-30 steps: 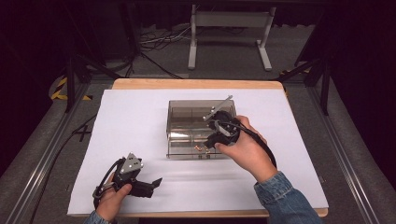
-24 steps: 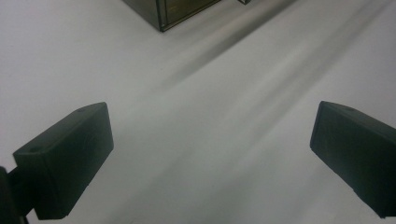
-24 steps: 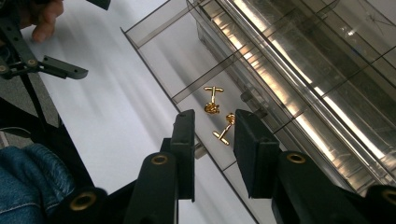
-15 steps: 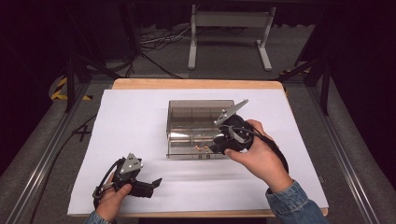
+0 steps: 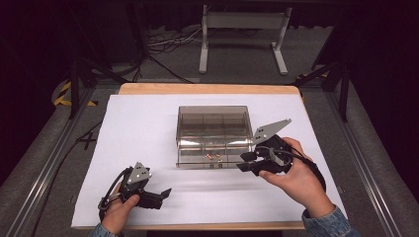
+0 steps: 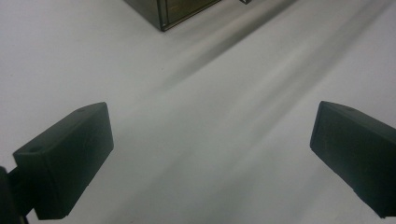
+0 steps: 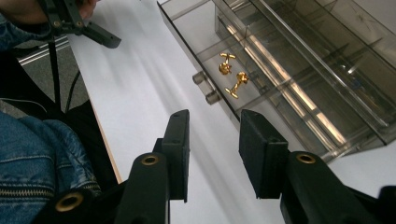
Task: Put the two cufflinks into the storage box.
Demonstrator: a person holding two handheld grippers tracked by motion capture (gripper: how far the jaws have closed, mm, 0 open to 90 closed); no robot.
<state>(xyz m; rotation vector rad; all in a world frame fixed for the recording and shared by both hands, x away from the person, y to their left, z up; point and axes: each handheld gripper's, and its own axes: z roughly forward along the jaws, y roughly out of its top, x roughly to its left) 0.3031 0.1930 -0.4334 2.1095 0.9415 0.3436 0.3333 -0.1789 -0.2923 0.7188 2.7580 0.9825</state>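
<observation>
Wooden table (image 5: 207,89), white sheet (image 5: 143,128) covering most of the top. Clear drawer box (image 5: 212,118) sits mid-table, slightly toward far edge.

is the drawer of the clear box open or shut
Open: the drawer juts out from the clear box, its front with two knobs forward, and two gold cufflinks lie uncovered inside.

I see a smoky, see-through brown box (image 5: 212,134) at the middle of a plain white sheet (image 5: 143,128). Two gold cufflinks (image 7: 232,74) glint in its near drawer, and the drawer's two knobs (image 7: 205,87) are clear grey. Both my hand-held grippers, left (image 5: 163,193) and right (image 5: 244,162), are matt black, each topped by a pale grey plate. The counter (image 5: 207,89) shows a light wood edge at the far side. My sleeve (image 5: 328,224) at the near right is blue denim. Yellow-and-black striped tape (image 5: 66,94) marks the grey floor at the far left.
</observation>
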